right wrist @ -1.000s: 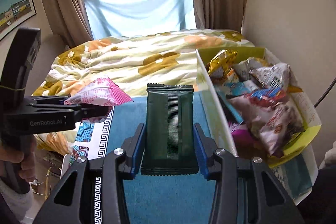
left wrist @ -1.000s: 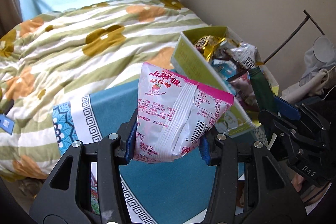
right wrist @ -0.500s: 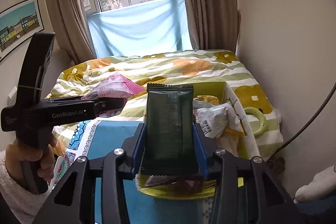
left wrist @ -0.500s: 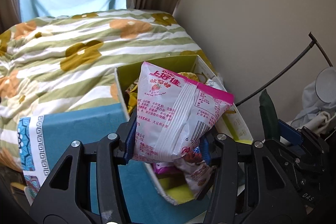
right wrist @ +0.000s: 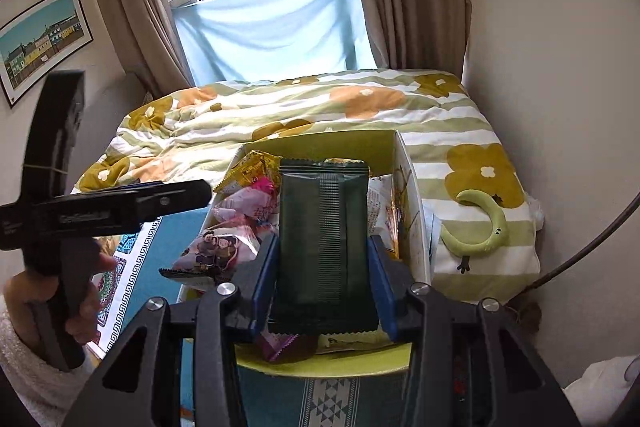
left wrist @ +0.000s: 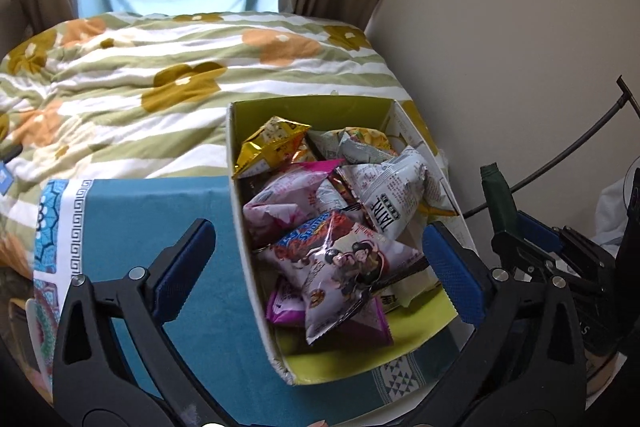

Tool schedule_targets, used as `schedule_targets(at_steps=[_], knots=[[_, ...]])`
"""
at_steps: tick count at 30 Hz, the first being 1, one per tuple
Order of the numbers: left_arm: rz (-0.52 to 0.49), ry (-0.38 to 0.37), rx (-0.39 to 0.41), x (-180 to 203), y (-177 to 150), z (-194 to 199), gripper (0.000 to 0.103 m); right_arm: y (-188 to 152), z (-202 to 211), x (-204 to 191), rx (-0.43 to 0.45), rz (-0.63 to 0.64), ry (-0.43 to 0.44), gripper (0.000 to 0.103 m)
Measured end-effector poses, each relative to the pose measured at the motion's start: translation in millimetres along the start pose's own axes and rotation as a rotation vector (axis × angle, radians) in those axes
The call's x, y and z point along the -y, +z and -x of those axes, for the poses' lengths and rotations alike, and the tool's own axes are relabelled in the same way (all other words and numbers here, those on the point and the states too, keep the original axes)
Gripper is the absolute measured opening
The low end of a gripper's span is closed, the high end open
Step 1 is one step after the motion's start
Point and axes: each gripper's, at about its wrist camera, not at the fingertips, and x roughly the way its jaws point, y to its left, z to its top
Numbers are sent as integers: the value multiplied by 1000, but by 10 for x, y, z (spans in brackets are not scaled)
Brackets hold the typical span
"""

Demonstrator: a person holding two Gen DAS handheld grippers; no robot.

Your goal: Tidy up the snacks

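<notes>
Left claw (left wrist: 316, 259): jaws opening wide over the snack box (left wrist: 240, 227), nothing between them.
Right claw (right wrist: 324, 275): pinched on the dark green ridged foil packet (right wrist: 324, 247), held above the box.
Risk: packet could be dropped onto the heaped, slippery crinkled bags and slide over the thin cardboard wall.

"tatre" or something close runs sideways in dark capitals down a white snack packet (left wrist: 390, 193) in the box; the left gripper's (right wrist: 120, 209) side lettering is too blurred to read.
</notes>
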Motion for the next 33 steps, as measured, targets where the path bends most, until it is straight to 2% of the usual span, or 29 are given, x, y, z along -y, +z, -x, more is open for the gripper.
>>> schedule_targets(at_steps=[9,14,15,17,18,19,25,29,33], knots=[[48,109,22,-166,-227,272,102,85,-230,-3,-59,29,80,40],[67,124,27,-216,-415,395,102,-8,-354,68,-106,-15,60,41],[69,123,27,-212,-454,417,102,-40,-355,82,-108,-27,57,47],[67,123,32,-229,-538,495,102,-100,-342,96,-110,-43,48,76],[63,124,36,-237,-575,539,102,-132,-308,98,-100,-49,35,99],[59,123,40,-248,-611,581,102,-161,-259,98,-86,-57,24,103],[27,111,88,-293,-844,1024,102,-268,175,-60,-10,-83,-19,103],[-4,134,152,-344,-1008,1502,102,-302,553,-359,58,-68,-34,103],[-29,200,233,-405,-1211,2037,102,-370,973,-766,141,-33,-51,103]])
